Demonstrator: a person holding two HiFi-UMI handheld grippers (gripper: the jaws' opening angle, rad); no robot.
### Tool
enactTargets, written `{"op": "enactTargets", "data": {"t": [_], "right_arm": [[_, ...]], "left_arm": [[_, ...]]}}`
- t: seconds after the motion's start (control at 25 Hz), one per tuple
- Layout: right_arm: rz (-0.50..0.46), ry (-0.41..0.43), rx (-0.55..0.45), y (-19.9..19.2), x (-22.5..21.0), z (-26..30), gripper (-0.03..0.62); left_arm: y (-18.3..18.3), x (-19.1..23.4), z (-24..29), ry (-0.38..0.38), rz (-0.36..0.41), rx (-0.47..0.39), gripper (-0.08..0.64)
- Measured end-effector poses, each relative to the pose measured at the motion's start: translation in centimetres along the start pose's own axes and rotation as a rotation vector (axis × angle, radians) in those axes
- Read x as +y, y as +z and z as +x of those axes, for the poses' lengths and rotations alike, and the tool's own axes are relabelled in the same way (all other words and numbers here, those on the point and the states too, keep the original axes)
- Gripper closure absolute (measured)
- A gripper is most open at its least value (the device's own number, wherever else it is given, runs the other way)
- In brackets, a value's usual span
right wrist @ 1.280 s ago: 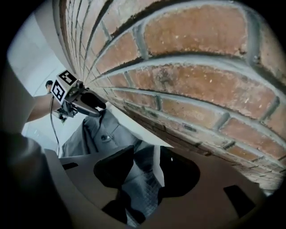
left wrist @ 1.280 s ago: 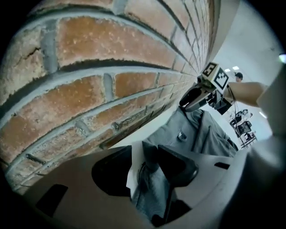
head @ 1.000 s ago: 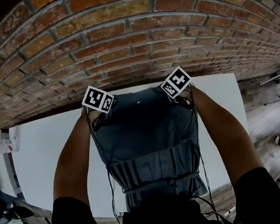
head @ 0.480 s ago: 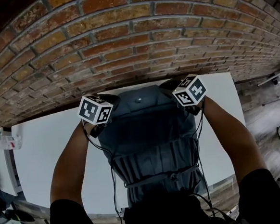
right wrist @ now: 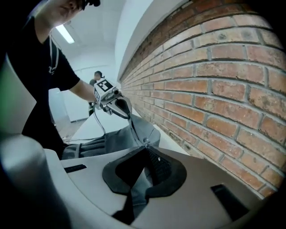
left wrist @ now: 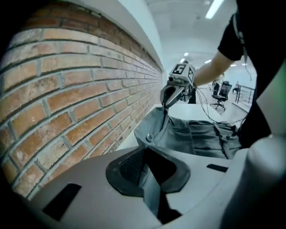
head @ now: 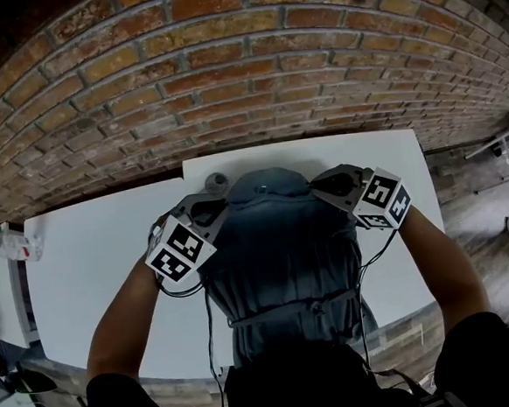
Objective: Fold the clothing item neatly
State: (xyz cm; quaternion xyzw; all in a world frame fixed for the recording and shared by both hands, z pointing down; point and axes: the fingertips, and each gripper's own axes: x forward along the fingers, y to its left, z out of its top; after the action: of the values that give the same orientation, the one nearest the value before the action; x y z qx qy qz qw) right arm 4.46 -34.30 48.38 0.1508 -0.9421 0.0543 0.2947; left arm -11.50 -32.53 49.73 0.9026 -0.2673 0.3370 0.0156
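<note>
A grey clothing item (head: pixel 276 249) hangs from its top edge over the white table (head: pixel 93 272), its lower part running down toward my body. My left gripper (head: pixel 211 212) is shut on the top left corner. Its jaws have just been closing with the cloth between them. In the left gripper view the fabric (left wrist: pixel 196 134) is pinched in that gripper (left wrist: pixel 145 167). My right gripper (head: pixel 327 184) is shut on the top right corner, and the cloth (right wrist: pixel 111 138) is clamped in it (right wrist: pixel 145 167). Each gripper view shows the other gripper across the stretched edge.
A brick wall (head: pixel 226 69) runs right behind the table's far edge. Cables (head: pixel 208 334) hang from both grippers along the garment's sides. A small pale object (head: pixel 12 244) lies off the table's left end. Wooden floor (head: pixel 475 216) shows to the right.
Both grippers have risen and drawn back toward me with the garment's top edge, lifting it off the table. Their marker cubes have rolled outward.
</note>
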Motion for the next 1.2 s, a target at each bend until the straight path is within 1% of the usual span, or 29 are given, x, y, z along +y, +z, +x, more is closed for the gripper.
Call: {"op": "enactTargets", "data": {"t": [0.04,0.12,0.2,0.24,0.28,0.32,0.36,0.4,0.44,0.52,0.56,0.64,0.72,0.8,0.88,0.96,1.08,1.2], "right_arm": [[-0.019,0.01,0.015,-0.5,0.8,-0.1,0.575],[-0.041,0.039,0.052,-1.7,2.3,-0.1,0.574],[-0.029,0.088,0.116,-3.7,3.9,0.3,0.574],[-0.015,0.114,0.162,-5.1,4.6,0.6,0.572],[0.002,0.131,0.211,-6.6,5.0,1.0,0.571],[0.022,0.139,0.256,-8.2,5.1,1.4,0.559],[0.047,0.141,0.294,-9.6,5.2,1.7,0.541],[0.071,0.14,0.323,-10.7,5.1,2.0,0.523],[0.09,0.138,0.341,-11.5,5.1,2.1,0.517],[0.114,0.144,0.345,-11.8,5.1,2.1,0.515],[0.126,0.151,0.327,-11.3,5.1,1.9,0.515],[0.16,0.156,0.262,-9.4,4.8,1.4,0.515],[0.201,0.117,0.186,-7.2,3.7,1.0,0.517],[0.22,0.025,0.155,-5.9,1.8,1.1,0.517],[0.214,-0.078,0.197,-6.3,-0.1,1.5,0.517],[0.213,-0.158,0.285,-8.2,-1.5,1.9,0.517],[0.221,-0.238,0.406,-11.5,-3.0,1.9,0.517],[0.232,-0.301,0.474,-14.5,-4.9,2.0,0.517]], "left_arm": [[-0.3,-1.0,0.0,0.0,0.045,-0.002,0.541],[-1.2,-3.1,0.2,0.001,0.164,0.011,0.541],[-3.1,-5.5,0.8,-0.02,0.284,0.058,0.541],[-4.5,-6.6,1.3,-0.043,0.327,0.098,0.541],[-6.0,-7.7,1.9,-0.072,0.357,0.146,0.54],[-7.4,-8.5,2.5,-0.099,0.371,0.194,0.523],[-8.7,-9.2,3.0,-0.124,0.368,0.235,0.5],[-9.8,-9.8,3.3,-0.144,0.352,0.265,0.447],[-10.4,-10.1,3.5,-0.155,0.326,0.281,0.421],[-10.7,-10.0,3.1,-0.156,0.267,0.278,0.408],[-10.6,-9.7,2.7,-0.149,0.236,0.267,0.404],[-10.0,-8.8,1.8,-0.127,0.161,0.235,0.403],[-9.4,-7.3,0.9,-0.09,0.073,0.204,0.403],[-8.7,-5.6,0.5,-0.042,-0.002,0.182,0.405],[-8.1,-4.0,0.7,0.001,-0.044,0.173,0.405],[-7.5,-2.7,1.5,0.04,-0.053,0.178,0.405],[-7.1,-1.3,2.9,0.072,-0.071,0.19,0.407],[-7.3,-0.8,4.4,0.068,-0.111,0.207,0.407]]}}
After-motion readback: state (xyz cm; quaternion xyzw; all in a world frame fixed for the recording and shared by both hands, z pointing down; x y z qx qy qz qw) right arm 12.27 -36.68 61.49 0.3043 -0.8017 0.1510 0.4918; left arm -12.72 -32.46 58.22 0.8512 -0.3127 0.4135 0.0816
